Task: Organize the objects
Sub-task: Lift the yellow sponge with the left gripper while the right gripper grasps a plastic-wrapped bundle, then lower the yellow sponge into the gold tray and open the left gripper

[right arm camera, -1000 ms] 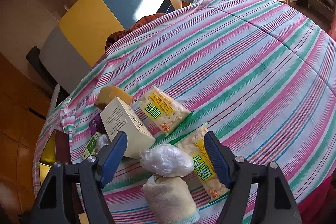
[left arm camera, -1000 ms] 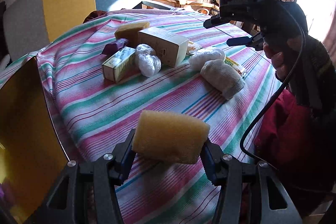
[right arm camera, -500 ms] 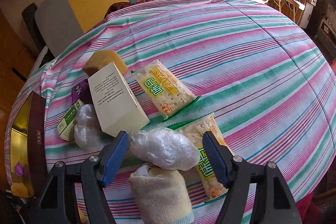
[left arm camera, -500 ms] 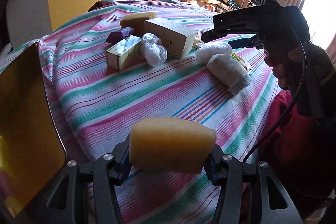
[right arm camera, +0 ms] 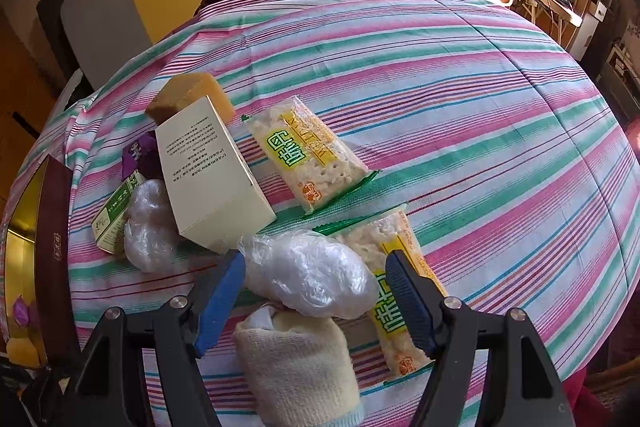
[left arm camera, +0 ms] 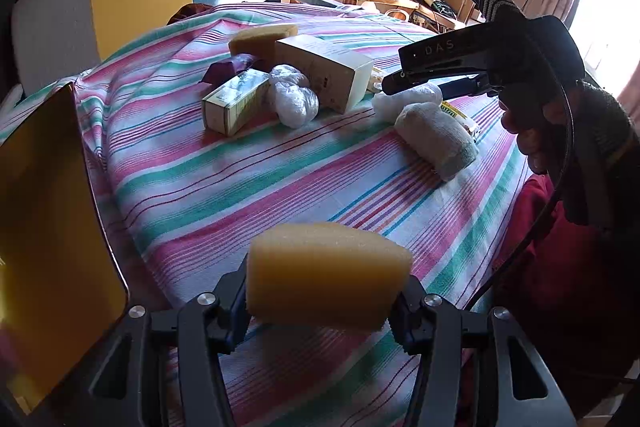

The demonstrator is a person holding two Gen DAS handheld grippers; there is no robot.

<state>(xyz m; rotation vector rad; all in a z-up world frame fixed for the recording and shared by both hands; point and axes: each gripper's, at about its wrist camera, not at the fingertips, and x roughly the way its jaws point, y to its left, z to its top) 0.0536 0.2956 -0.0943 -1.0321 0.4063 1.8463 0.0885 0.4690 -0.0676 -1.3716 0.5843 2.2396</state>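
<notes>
Yellow foam, clamped crosswise between the pads of the left gripper (left arm camera: 326, 301): a sponge (left arm camera: 326, 273) held clear above the striped tablecloth (left arm camera: 248, 187), long axis running pad to pad, from 9 to 3 o'clock in the left wrist view. Off at 9 o'clock, the glossy gold box (left arm camera: 52, 227) at the table edge, probably where the sponge was meant to go.

Over the cluster at 1 o'clock in that view, the right gripper (right arm camera: 316, 291), released, jaws standing wide and pointed steeply down. Between those jaws, at dead centre of the right wrist view, a crinkled plastic-wrapped bundle (right arm camera: 308, 273), long axis lying roughly 10 to 4 o'clock, so nearly across the gap and not along it. Left pad just beside the bundle's near end; right pad apart from it, over a snack packet (right arm camera: 394, 291). No pad seen pressing. Directly at 6 o'clock below the bundle and touching it, a rolled cream towel (right arm camera: 298, 367); at 10 o'clock, a cream carton (right arm camera: 208, 179) close by.

Judged nearer by far: the right hand, already straddling the bundle. Likely called for next: a straight drop and a close, with care not to catch the towel or the packet edge.
</notes>
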